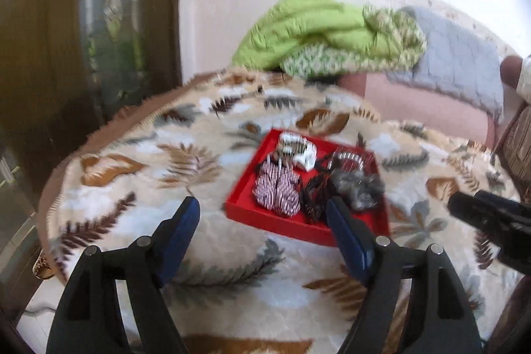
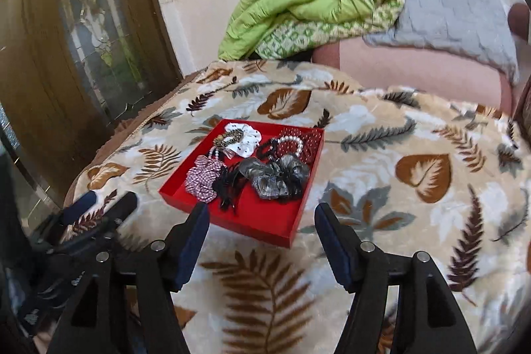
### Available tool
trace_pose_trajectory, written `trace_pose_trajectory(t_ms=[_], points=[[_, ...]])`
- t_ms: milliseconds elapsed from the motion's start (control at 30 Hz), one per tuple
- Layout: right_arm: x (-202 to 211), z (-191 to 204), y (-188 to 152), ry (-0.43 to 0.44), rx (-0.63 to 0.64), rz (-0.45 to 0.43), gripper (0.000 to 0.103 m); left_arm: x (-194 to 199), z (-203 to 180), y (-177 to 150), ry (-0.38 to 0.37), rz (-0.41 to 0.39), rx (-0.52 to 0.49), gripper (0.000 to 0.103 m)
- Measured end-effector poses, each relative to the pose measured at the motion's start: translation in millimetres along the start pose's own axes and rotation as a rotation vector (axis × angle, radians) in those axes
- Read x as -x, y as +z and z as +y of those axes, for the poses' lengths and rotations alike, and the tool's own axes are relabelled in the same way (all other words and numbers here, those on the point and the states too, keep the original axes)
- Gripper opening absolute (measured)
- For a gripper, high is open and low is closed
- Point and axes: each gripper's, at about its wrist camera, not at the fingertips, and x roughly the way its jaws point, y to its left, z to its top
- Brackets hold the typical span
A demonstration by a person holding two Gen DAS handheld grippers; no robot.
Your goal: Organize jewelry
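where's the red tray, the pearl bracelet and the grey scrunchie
red tray point(image 2: 265, 218): right wrist view, on the bare red floor near its front edge
pearl bracelet point(image 2: 298, 143): right wrist view, on the white beads at the right of the loop
grey scrunchie point(image 2: 275, 176): right wrist view, on the middle of the shiny grey fabric

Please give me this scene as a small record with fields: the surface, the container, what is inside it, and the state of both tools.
surface: leaf-pattern blanket
container: red tray, flat on the blanket
contents: pink checked scrunchie, grey scrunchie, white scrunchie, pearl bracelet, black feathery piece
left tool: open, holds nothing, near the tray's front edge
right tool: open, holds nothing, in front of the tray
background: green quilt
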Motion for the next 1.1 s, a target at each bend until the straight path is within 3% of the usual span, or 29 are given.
trace_pose_trajectory(t_ms=[167,300,500,700,1100], points=[[48,-6,6,0.064,-0.074,-0.020,0.076,59,-14,22,0.020,-0.080,-0.023,0.082],[78,-12,9,0.090,-0.095,-0.050,0.079,86,-24,31,0.047,-0.085,-0.027,0.086],[79,-10,-7,0.091,-0.060,-0.062,0.081,87,-28,14,0.099,-0.043,-0.003,0.086],[81,-3,-19,0.061,-0.008,-0.091,0.081,84,-25,3,0.093,-0.004,-0.003,0.086],[70,-5,-29,0.047,-0.022,-0.054,0.081,65,-34,-8,0.097,0.081,-0.049,0.087]])
